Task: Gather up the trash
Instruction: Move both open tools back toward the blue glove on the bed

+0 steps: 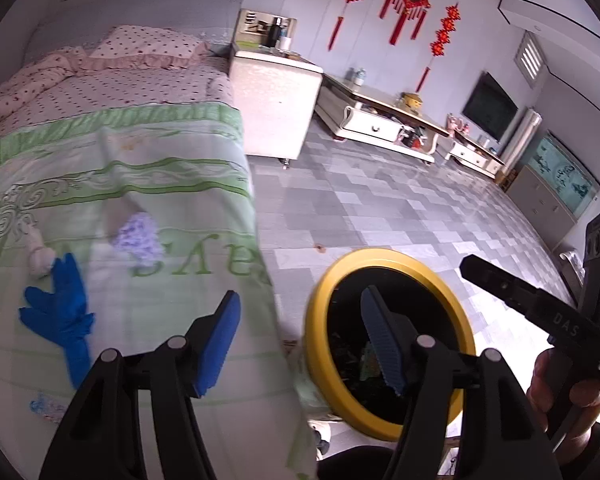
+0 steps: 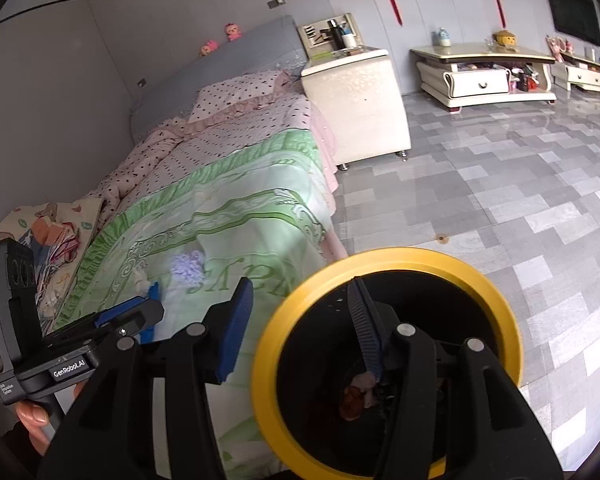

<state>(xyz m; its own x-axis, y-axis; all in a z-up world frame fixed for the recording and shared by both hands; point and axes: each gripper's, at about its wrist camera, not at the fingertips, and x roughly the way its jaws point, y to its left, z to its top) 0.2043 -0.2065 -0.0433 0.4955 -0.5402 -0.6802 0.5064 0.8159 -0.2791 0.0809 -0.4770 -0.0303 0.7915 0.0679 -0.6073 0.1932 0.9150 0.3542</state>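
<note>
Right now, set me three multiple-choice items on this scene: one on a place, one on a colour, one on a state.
1. Where does the blue glove lie?
A. on the green bedspread
B. on the floor
C. inside the bin

2. What colour is the rim of the bin?
A. red
B. yellow
C. white

3. How do the fingers of the left gripper stand?
A. shut on the glove
B. shut empty
C. open, holding nothing

Answers: 1 A, it lies flat on the bedspread. 2 B, a yellow ring surrounds the dark inside. 3 C, a wide gap separates the blue pads.
</note>
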